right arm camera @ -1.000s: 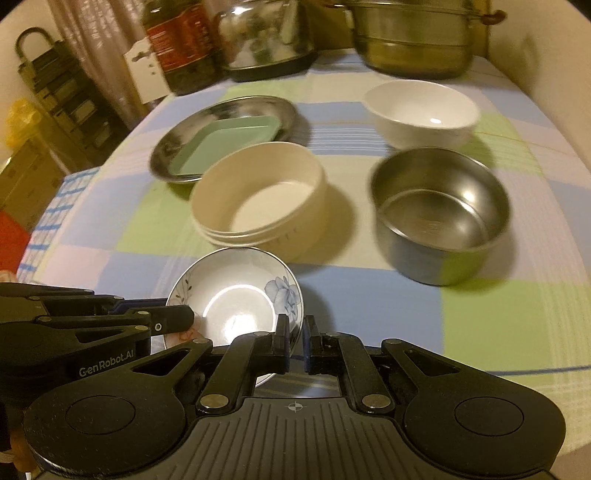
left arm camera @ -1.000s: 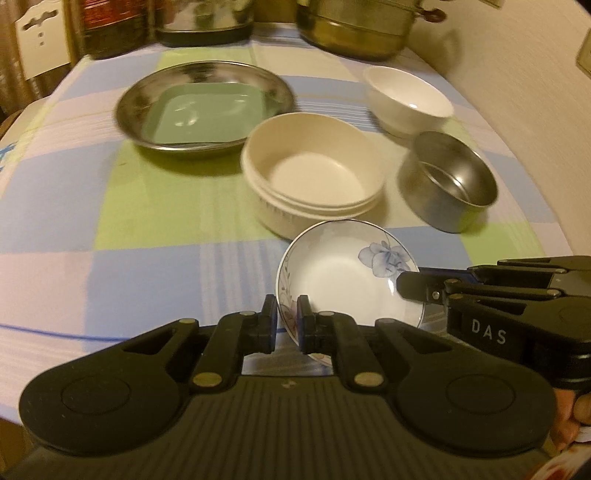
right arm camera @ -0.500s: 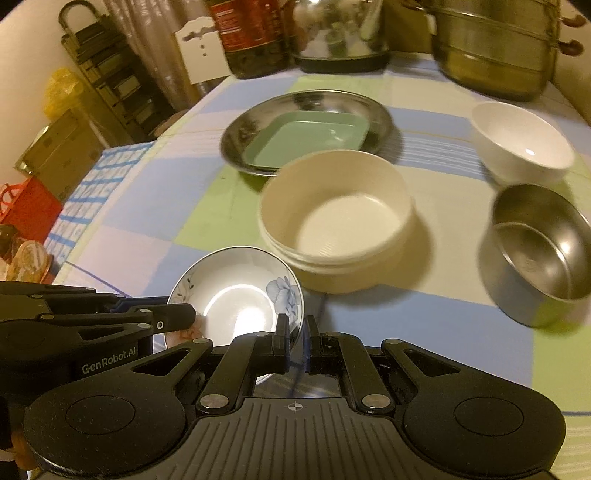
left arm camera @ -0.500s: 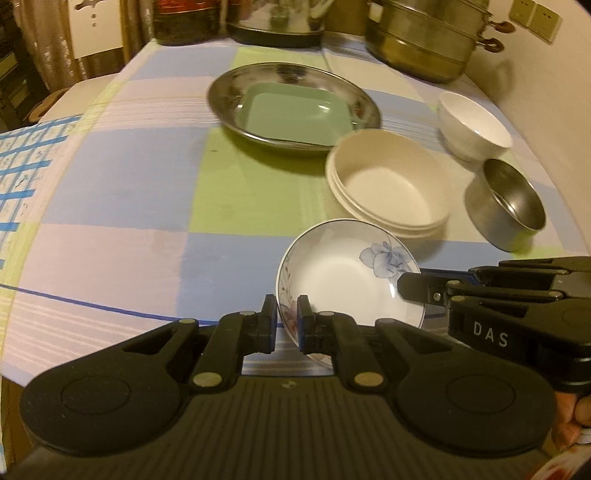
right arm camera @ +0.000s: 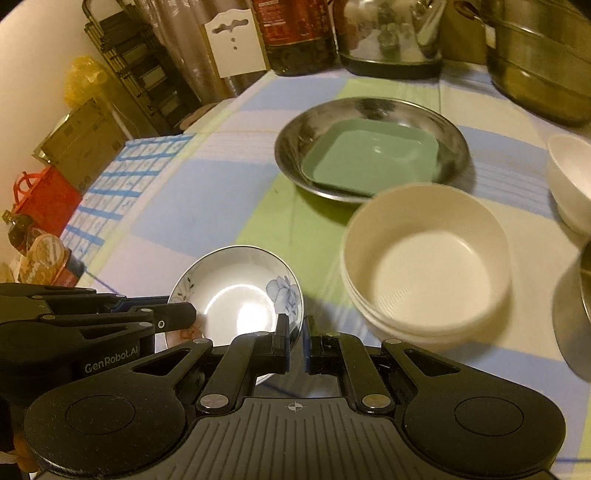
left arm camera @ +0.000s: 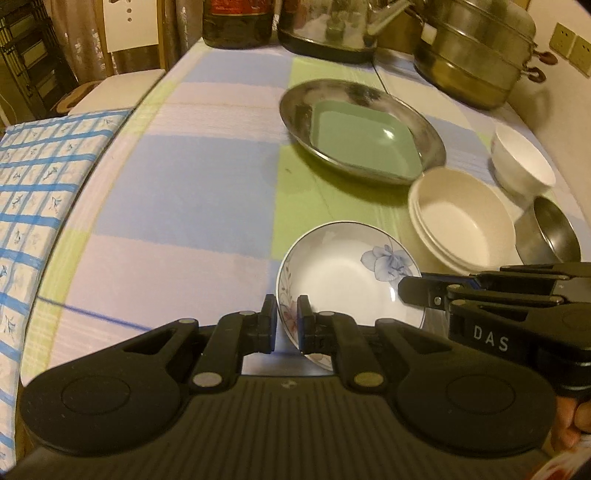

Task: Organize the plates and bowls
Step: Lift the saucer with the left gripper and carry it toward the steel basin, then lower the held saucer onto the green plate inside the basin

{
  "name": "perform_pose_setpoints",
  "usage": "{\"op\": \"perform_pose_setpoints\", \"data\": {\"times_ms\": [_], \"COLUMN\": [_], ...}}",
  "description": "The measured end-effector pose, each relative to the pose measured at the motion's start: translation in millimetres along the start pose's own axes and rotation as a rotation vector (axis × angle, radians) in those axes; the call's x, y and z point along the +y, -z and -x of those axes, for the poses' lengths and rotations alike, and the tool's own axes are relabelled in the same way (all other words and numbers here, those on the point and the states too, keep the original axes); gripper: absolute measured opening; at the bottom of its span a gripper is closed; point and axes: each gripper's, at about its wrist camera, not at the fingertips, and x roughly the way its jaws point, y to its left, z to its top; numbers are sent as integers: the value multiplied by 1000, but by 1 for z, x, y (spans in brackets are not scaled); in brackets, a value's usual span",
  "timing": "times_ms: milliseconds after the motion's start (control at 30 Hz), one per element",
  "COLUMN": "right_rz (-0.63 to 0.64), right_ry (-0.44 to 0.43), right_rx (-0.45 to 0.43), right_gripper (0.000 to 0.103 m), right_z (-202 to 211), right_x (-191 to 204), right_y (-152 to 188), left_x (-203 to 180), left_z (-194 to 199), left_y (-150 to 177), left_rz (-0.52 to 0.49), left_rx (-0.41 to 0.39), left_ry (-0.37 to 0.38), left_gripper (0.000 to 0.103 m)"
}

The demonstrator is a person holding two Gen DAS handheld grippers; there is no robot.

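A small white dish with a blue flower (left arm camera: 347, 273) is held above the checked tablecloth between both grippers. My left gripper (left arm camera: 286, 321) is shut on its near-left rim. My right gripper (right arm camera: 294, 345) is shut on its right rim; the dish shows there too (right arm camera: 236, 291). Stacked cream bowls (left arm camera: 461, 221) (right arm camera: 428, 258) stand just right of it. A steel plate (left arm camera: 295, 107) (right arm camera: 295, 144) holding a green square dish (left arm camera: 362, 140) (right arm camera: 369, 158) lies farther back. A white bowl (left arm camera: 521, 158) and a steel bowl (left arm camera: 554, 236) stand at the right.
A big steel steamer pot (left arm camera: 476, 55), a kettle base (left arm camera: 328, 33) and a dark jar (left arm camera: 236, 22) line the table's far edge. A blue-checked cloth (left arm camera: 33, 192) lies off the left edge. Shelving and boxes (right arm camera: 85, 144) stand beyond the table at left.
Both grippers have carried the flowered dish to the left and turned; the stacked bowls, steel plate and other bowls now lie farther right in both views. The grip is unchanged.
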Motion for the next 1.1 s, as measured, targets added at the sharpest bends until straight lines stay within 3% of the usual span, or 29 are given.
{"op": "perform_pose_setpoints", "data": {"times_ms": [500, 1100], "right_rz": [-46, -157], "right_ry": [48, 199], "right_rx": [-69, -129], "right_gripper": [7, 7], "right_z": [-10, -30], "right_x": [-3, -61], "right_y": [-53, -116], "left_x": [7, -29], "left_z": [-18, -85], "left_y": [-66, -149], "left_rz": [-59, -155], "left_rx": [-60, -77], "left_ry": [61, 164], "left_gripper": [9, 9]}}
